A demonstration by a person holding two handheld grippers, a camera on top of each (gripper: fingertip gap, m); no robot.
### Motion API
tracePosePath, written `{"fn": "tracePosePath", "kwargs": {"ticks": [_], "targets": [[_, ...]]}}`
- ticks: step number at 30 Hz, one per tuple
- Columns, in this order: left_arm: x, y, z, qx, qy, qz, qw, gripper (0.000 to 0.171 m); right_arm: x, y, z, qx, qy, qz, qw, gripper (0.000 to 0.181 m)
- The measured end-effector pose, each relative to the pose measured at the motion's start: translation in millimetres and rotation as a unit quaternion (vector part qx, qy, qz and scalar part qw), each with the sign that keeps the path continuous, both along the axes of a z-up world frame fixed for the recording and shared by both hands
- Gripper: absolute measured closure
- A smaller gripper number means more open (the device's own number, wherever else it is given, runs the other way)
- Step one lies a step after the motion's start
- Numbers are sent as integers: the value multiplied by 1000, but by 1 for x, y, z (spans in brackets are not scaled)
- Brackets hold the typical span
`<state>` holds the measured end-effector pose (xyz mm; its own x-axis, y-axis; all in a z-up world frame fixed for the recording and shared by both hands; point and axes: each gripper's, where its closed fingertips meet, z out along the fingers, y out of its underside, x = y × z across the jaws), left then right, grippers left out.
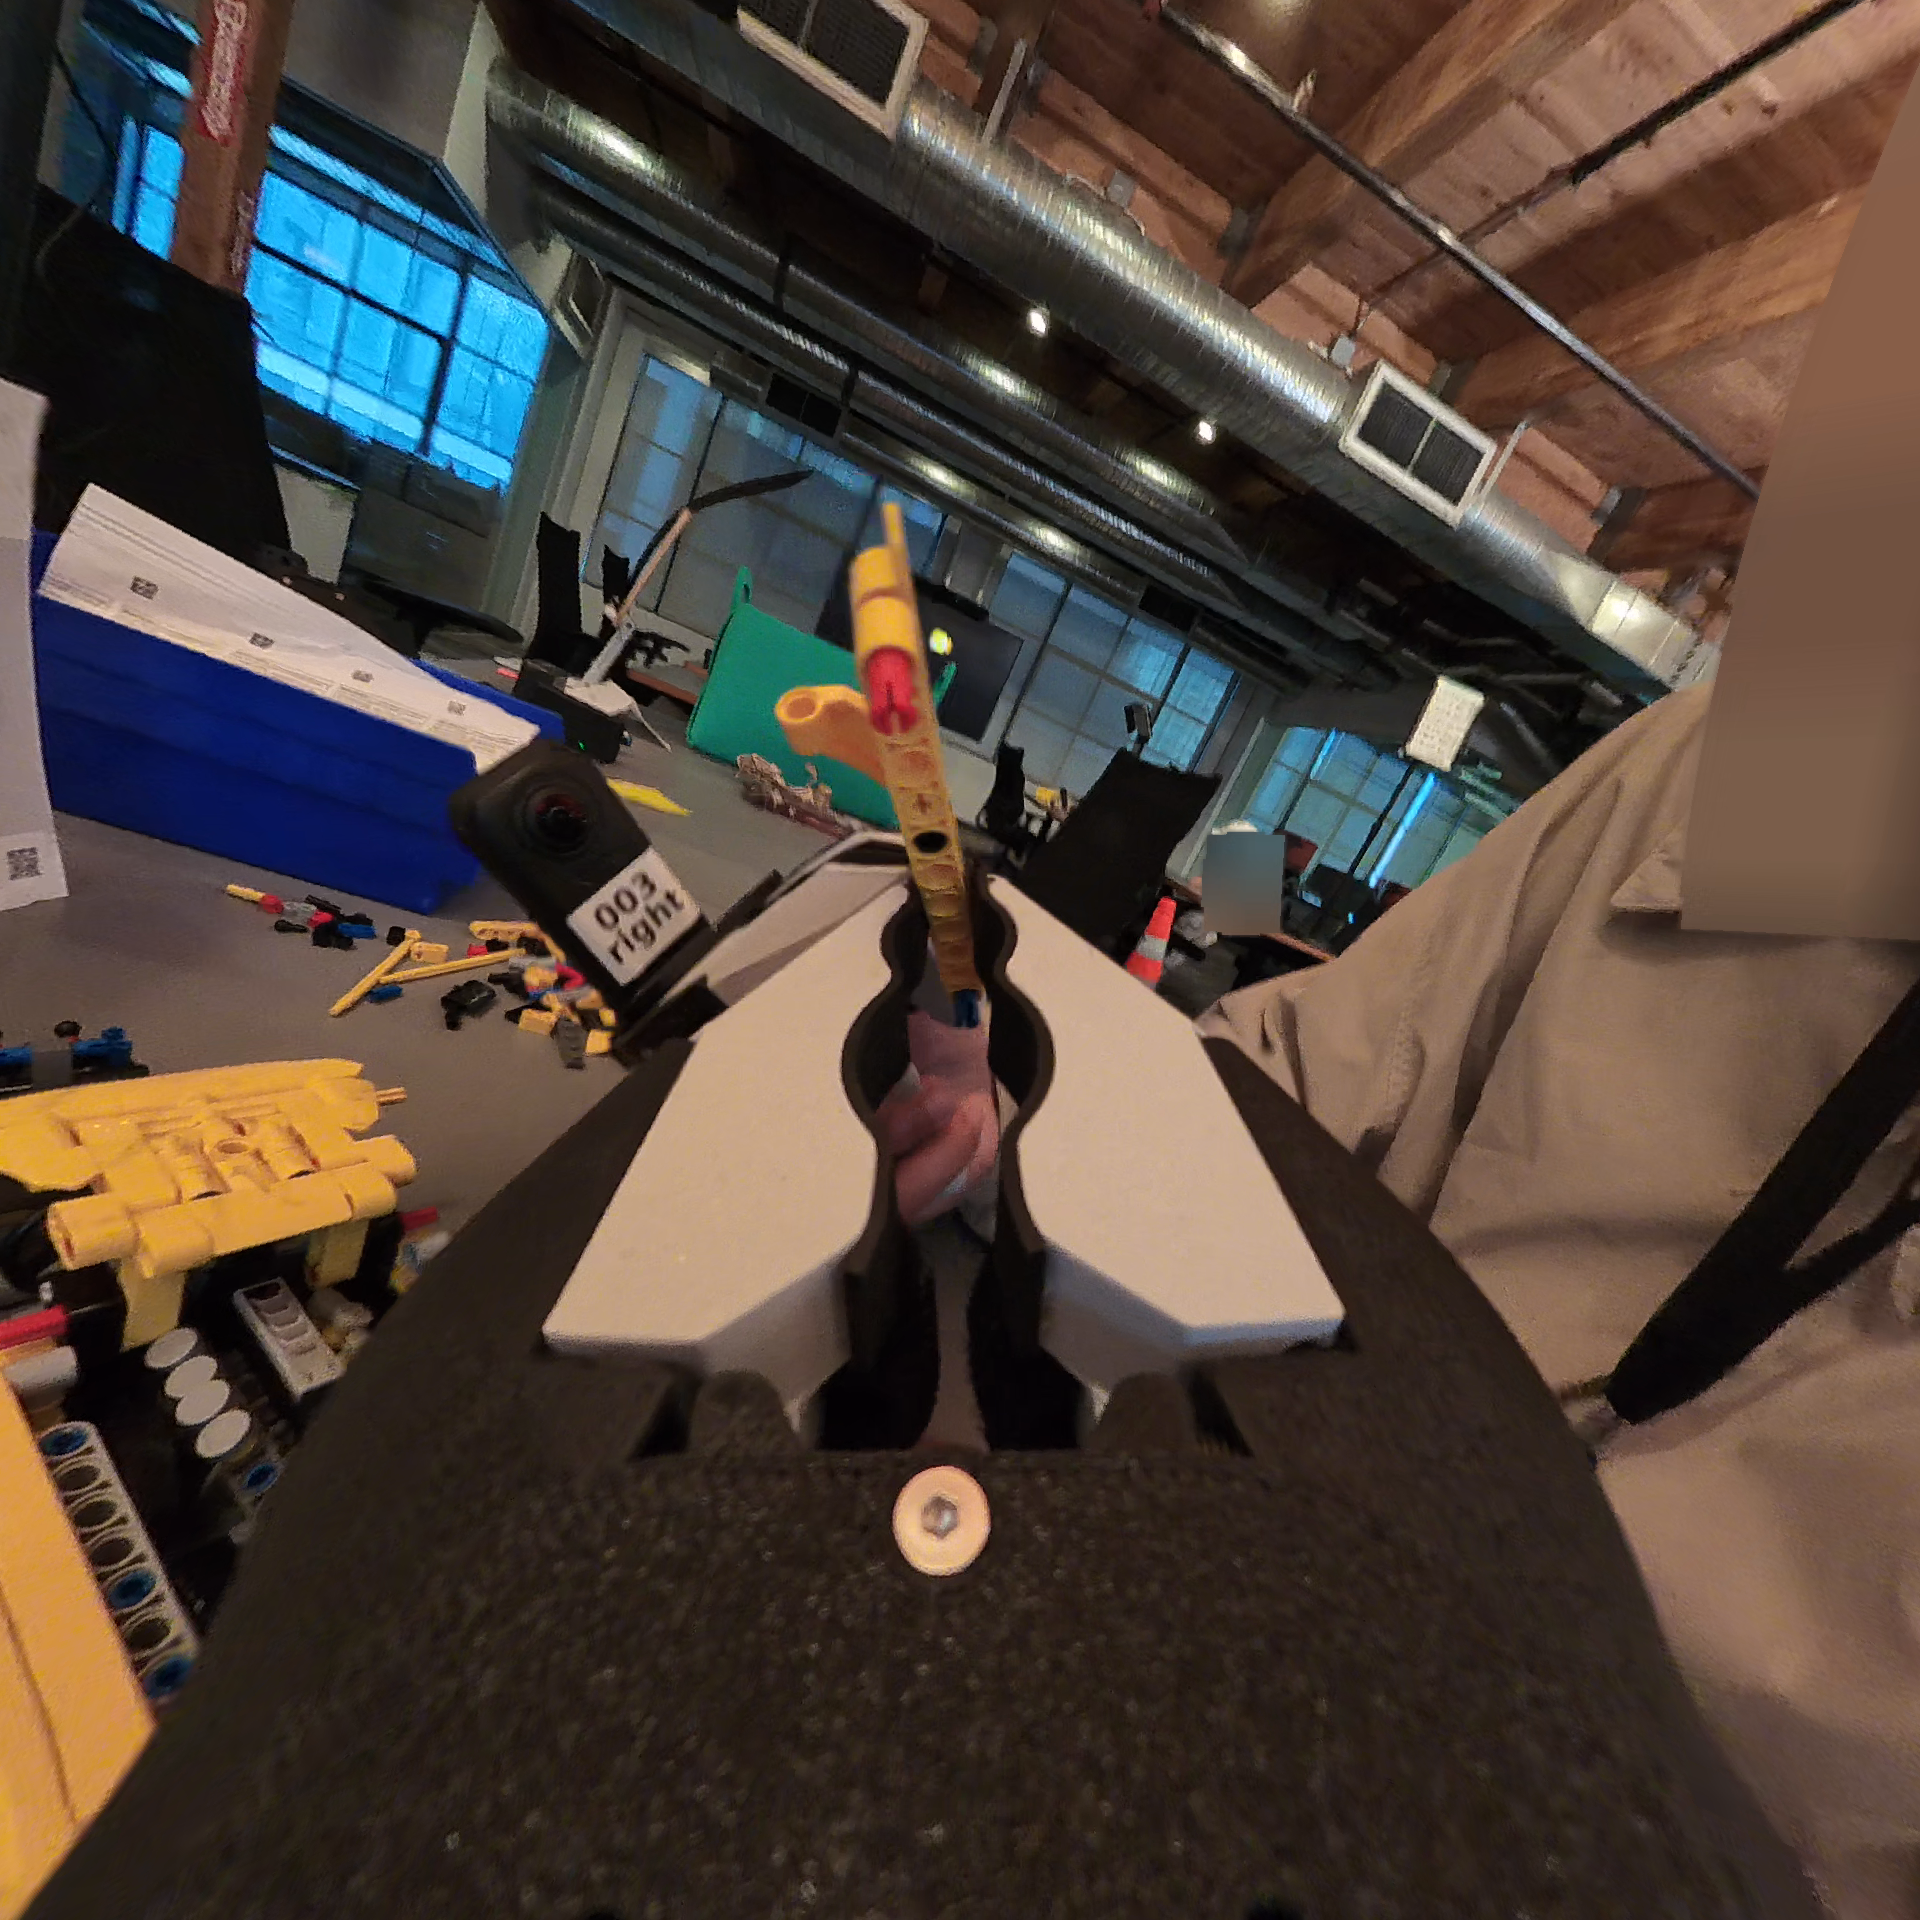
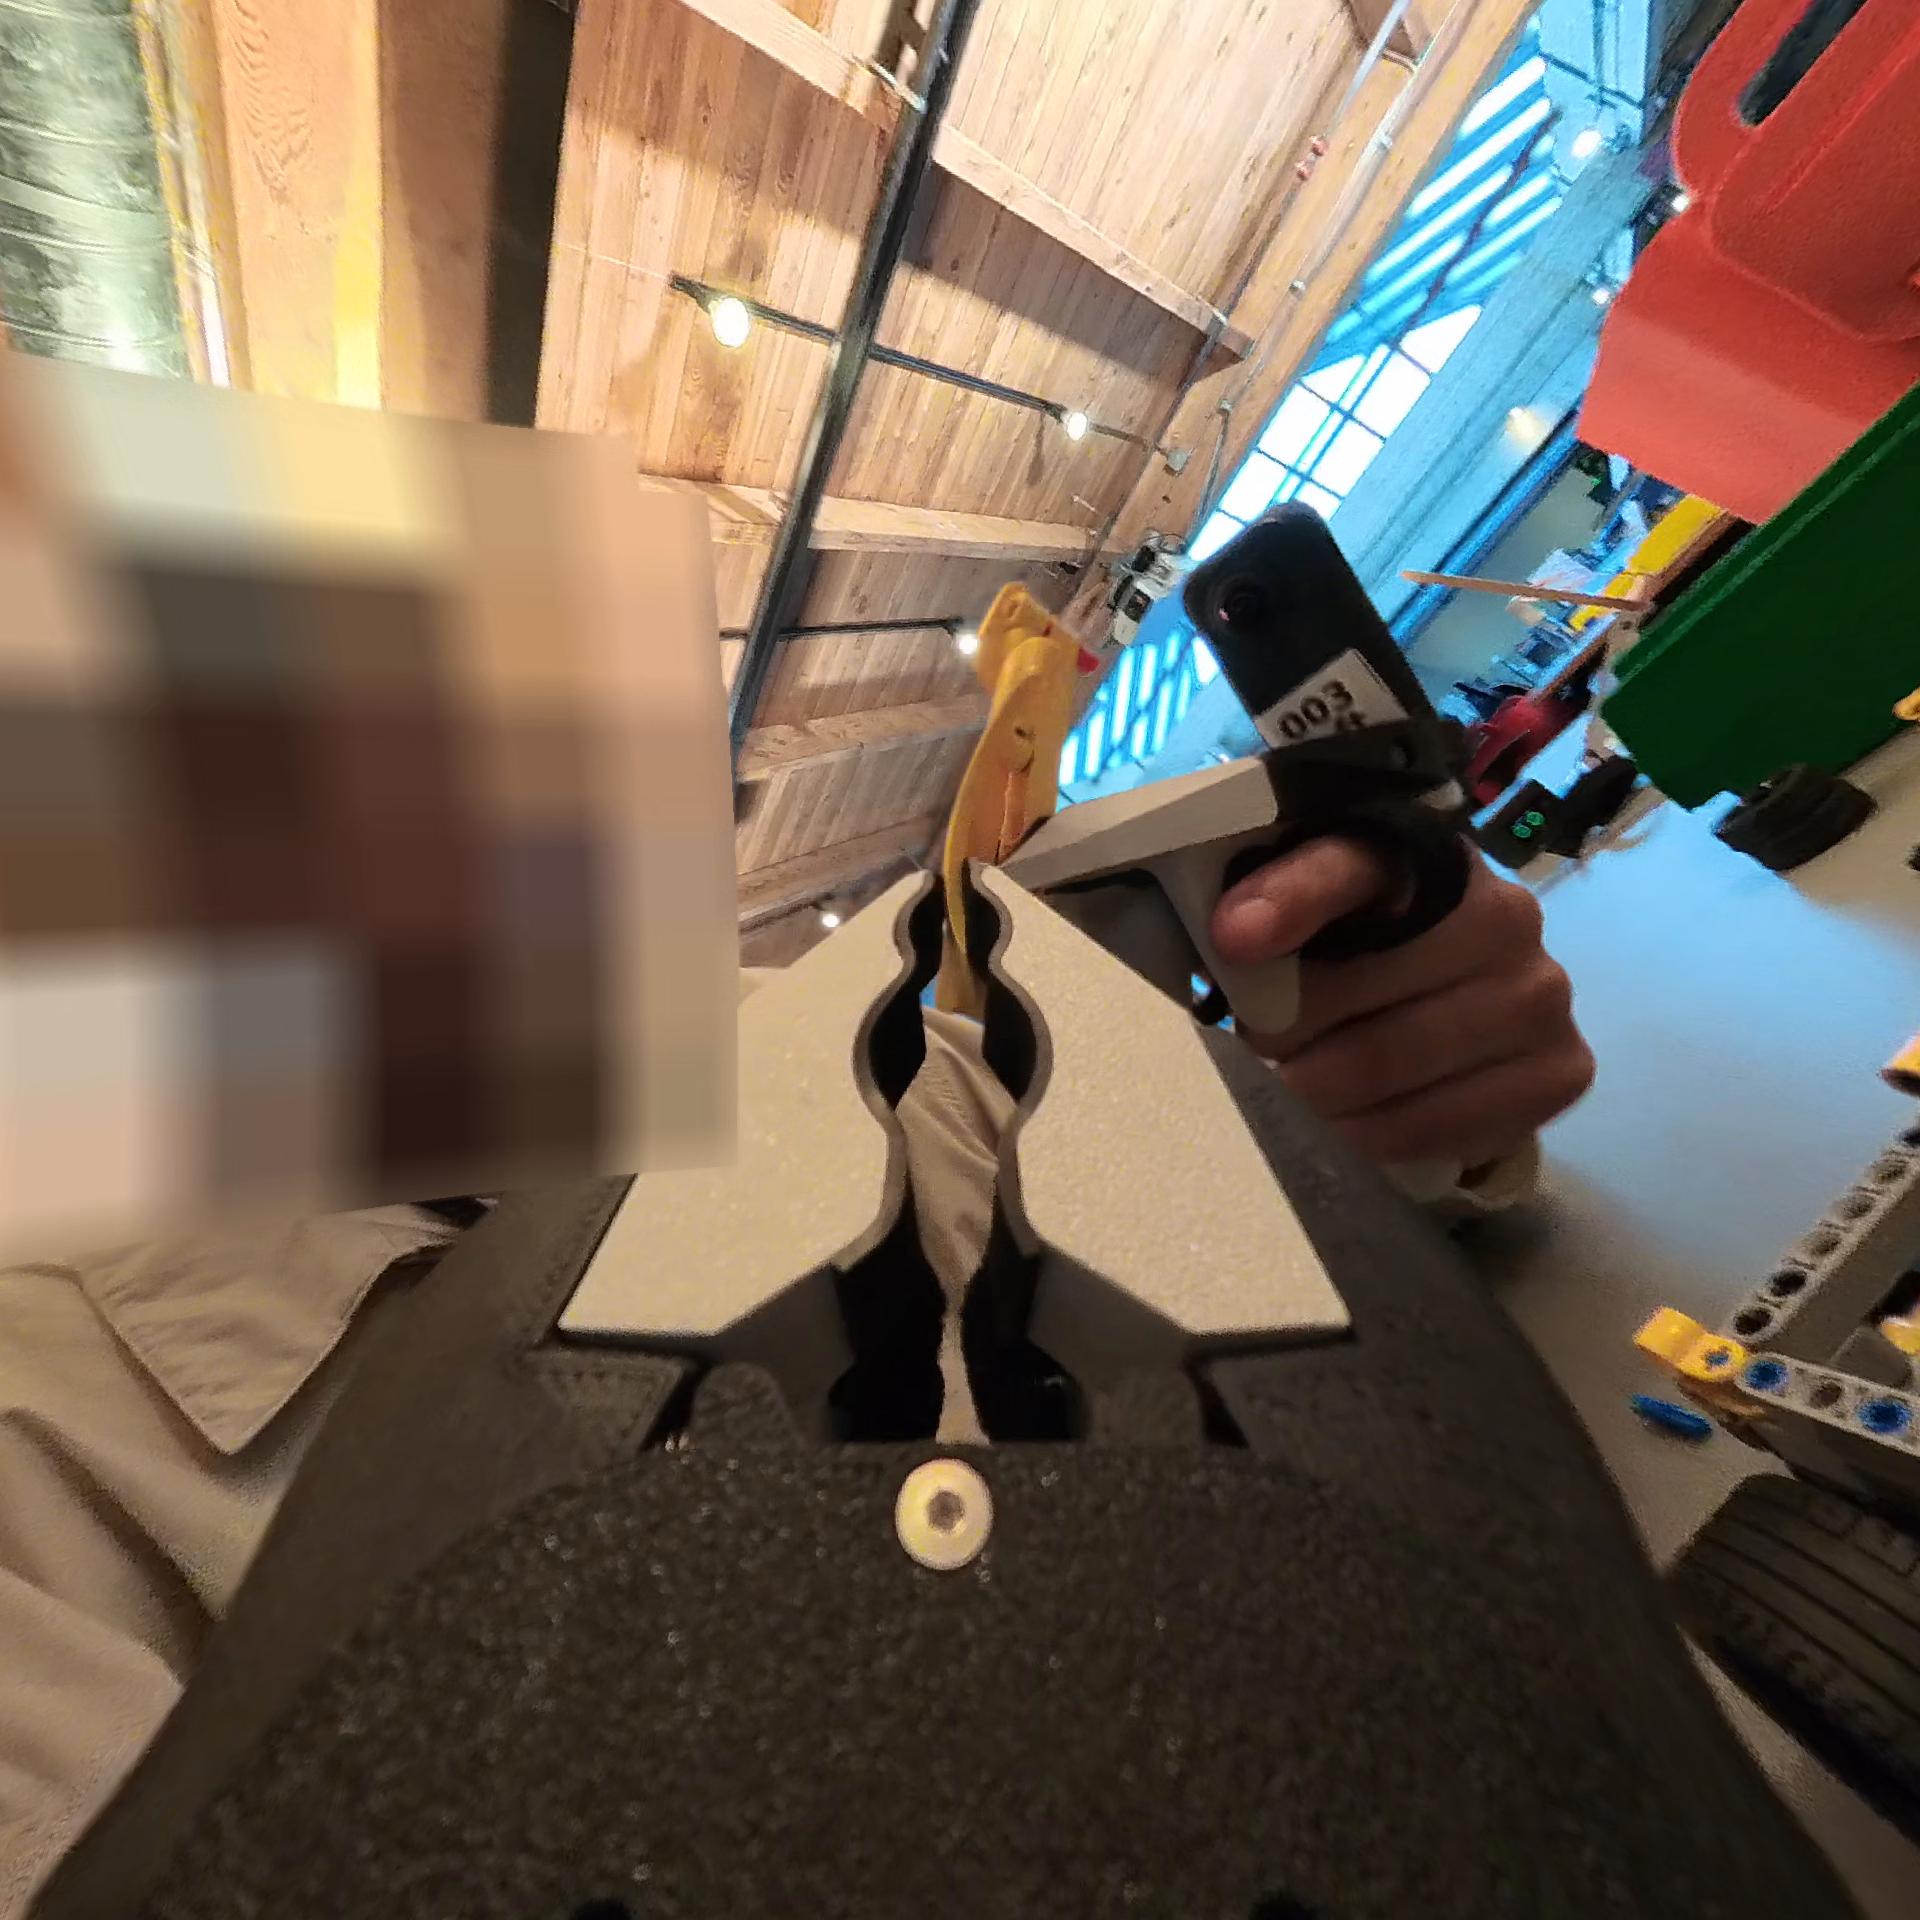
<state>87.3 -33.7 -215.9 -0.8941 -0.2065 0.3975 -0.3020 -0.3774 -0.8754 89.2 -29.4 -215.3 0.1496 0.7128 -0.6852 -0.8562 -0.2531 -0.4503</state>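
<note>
One room holds it all: a wood ceiling (image 1: 1475, 156) with a silver duct (image 1: 1091, 249) high beyond the fingers, and blue-lit windows (image 1: 353, 312) far to their left. One grey desk (image 1: 208, 987) spreads left of the left fingers and carries one blue bin (image 1: 229, 748) topped with papers (image 1: 260, 623), one large yellow brick model (image 1: 208, 1174) at the near left, and a scatter of small yellow, black and blue pieces (image 1: 499, 977) too many to count. One person in a beige shirt (image 1: 1558, 1091) sits right of the left fingers.

Two grippers are raised off the desk and meet tip to tip. The left gripper (image 1: 951, 894) has its fingers drawn narrow, pinching one yellow beam (image 1: 925, 821) that stands up past the tips; the beam carries one red pin (image 1: 886, 686) and one orange connector (image 1: 821, 717) just left of it. The right gripper (image 2: 961, 883) is likewise closed narrow on the same beam (image 2: 1013, 748). In the right wrist view, the left gripper's body sits just right of the fingers, gripped by one hand (image 2: 1392, 987). One grey holed beam (image 2: 1829, 1268) lies at the far right.
</note>
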Motion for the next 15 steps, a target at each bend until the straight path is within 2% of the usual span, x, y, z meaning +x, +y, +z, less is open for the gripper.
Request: {"fn": "tracePosePath", "kwargs": {"ticks": [1,3,4,5,6,9,10,12,15], "targets": [[-1,1,-2,18,-6,3,1000,165,2,1,-2,-11,-20,-15,1000,180],[1,4,-6,33,-7,17,999,166,5,4,-6,-25,-73,-62,995,179],[2,6,-9,39,-1,19,999,166,8,5,-6,-29,-101,-86,991,174],[6,8,-14,53,6,27,998,166,13,7,-7,-39,-129,-121,983,156],[9,10,-19,65,16,34,997,166,19,10,-11,-59,-169,-154,972,148],[18,8,-35,73,74,28,994,166,28,12,-13,-71,-275,-243,928,150],[16,4,-39,75,83,12,994,166,24,13,-12,-63,-289,-247,923,150],[11,-6,-47,86,100,-17,991,166,20,15,-12,-58,-280,-235,929,153],[2,-20,-64,127,118,-49,984,166,34,13,-12,-74,-255,-252,931,148]]}}
